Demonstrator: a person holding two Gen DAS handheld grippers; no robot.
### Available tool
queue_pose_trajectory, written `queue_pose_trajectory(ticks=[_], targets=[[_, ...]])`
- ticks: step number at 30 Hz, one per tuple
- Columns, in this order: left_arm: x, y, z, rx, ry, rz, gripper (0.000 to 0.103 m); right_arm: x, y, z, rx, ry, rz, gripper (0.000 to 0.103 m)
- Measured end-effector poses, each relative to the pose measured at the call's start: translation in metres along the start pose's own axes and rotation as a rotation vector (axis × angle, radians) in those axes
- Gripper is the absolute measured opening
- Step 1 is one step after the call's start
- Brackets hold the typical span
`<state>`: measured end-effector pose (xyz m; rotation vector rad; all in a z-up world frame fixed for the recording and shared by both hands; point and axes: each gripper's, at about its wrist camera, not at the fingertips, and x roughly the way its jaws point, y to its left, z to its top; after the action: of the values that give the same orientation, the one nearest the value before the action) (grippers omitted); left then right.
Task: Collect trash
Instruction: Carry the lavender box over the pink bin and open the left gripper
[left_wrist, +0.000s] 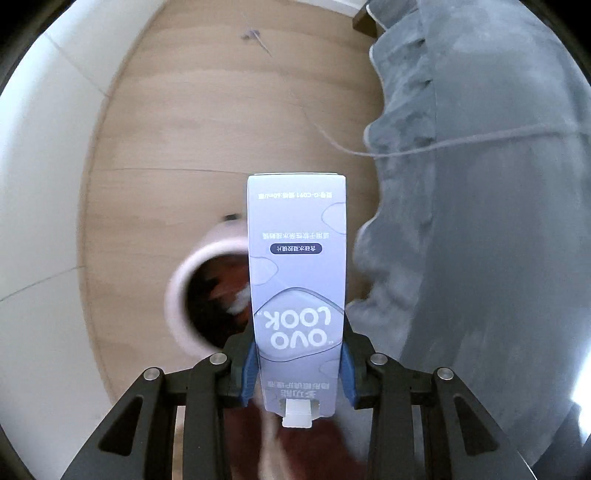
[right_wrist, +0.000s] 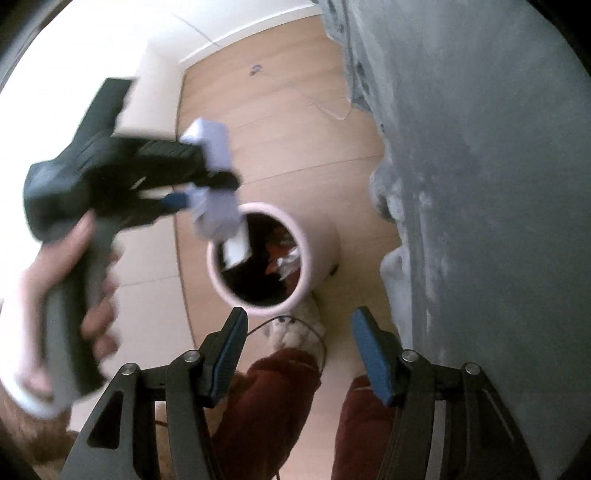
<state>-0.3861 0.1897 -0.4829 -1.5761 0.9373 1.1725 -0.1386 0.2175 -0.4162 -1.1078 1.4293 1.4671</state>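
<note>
Above the pink bin (left_wrist: 177, 295), a tall lilac carton (left_wrist: 297, 280) (end flap open).

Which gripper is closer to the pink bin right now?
Left. The left gripper, clamped on the box, hangs just above the pink bin at its rim. The right gripper is open and empty, farther back above the floor beside the bin.

A home bedroom: grey quilted bedding (left_wrist: 480, 184) hangs beside wooden flooring (left_wrist: 221, 129).
</note>
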Motion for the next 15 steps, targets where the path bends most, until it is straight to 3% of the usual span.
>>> queue_pose_trajectory(ticks=[6,10,12,14,15], targets=[[0.005,0.046,-0.032,-0.015,0.027,0.098,0.038,-0.014,0.024,-0.007,-0.092,0.025,0.001,0.058],[0.009,0.042,-0.051,-0.006,0.037,0.136,0.039,-0.01,0.038,-0.007,-0.116,0.033,0.012,0.058],[0.021,0.039,-0.048,0.015,0.045,0.137,0.054,-0.007,0.044,-0.009,-0.125,0.036,0.01,0.058],[0.016,0.036,-0.053,0.041,0.037,0.146,0.093,-0.005,0.048,-0.01,-0.132,0.047,0.011,0.059],[0.005,0.039,-0.058,0.048,0.027,0.147,0.098,-0.005,0.047,-0.011,-0.134,0.049,0.009,0.059]])
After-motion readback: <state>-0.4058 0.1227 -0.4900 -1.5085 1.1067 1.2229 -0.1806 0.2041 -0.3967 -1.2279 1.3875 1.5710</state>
